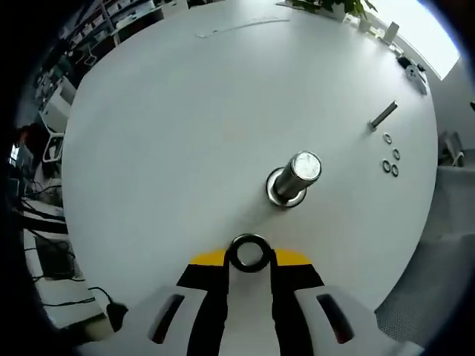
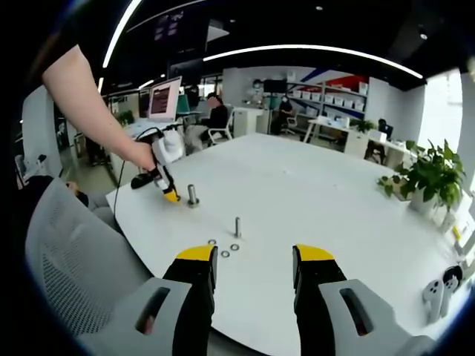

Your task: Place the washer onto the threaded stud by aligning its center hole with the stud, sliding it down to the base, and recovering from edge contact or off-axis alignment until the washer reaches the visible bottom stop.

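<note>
In the left gripper view my left gripper [image 1: 249, 256] is shut on a dark ring washer [image 1: 249, 253], held flat between its yellow tips. The steel threaded stud [image 1: 295, 178] stands upright on its round base just beyond and to the right of the washer, apart from it. The right gripper view has my right gripper [image 2: 254, 259] open with nothing between its jaws, low over the table's near edge. Farther off in that view, a person's hand holds the left gripper [image 2: 165, 184] beside the stud [image 2: 192, 195].
A second, thinner stud [image 1: 384, 114] [image 2: 237, 226] stands on the white table [image 1: 185, 111] with three loose washers [image 1: 391, 162] [image 2: 225, 248] near it. A grey mesh chair [image 2: 67, 267] is at the table's edge, a plant [image 2: 430, 174] and controllers [image 2: 439, 291] on the right.
</note>
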A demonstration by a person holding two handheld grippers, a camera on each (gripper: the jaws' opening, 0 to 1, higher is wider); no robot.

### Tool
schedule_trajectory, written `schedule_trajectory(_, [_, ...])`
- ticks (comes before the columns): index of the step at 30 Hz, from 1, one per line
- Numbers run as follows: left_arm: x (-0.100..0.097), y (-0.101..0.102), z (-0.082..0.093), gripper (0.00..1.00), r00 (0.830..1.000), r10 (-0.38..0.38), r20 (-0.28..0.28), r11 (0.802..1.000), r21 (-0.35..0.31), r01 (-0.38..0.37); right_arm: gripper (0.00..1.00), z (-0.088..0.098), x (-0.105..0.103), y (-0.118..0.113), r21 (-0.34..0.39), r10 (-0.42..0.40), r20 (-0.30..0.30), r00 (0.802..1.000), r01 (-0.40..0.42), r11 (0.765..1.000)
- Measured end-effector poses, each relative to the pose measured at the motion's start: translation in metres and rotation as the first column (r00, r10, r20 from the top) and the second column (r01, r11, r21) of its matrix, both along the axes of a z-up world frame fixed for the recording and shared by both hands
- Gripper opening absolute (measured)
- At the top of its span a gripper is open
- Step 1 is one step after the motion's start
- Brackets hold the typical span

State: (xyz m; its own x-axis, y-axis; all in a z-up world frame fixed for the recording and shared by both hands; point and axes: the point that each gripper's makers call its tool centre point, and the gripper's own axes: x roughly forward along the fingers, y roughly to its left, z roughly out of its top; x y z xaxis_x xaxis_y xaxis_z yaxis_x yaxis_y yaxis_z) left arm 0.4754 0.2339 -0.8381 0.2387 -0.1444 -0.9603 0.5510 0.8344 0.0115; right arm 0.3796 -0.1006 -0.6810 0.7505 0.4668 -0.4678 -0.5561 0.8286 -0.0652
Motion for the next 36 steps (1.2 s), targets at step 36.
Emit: schedule_trajectory(36, [0.024, -0.054, 0.056, 0.19, 0.991, -0.102, 0.087, 0.993, -0.054, 0.107, 0.42, 0.003, -0.001, 0.003, 0.028, 0.014, 0.000, 1.000, -0.014, 0.999])
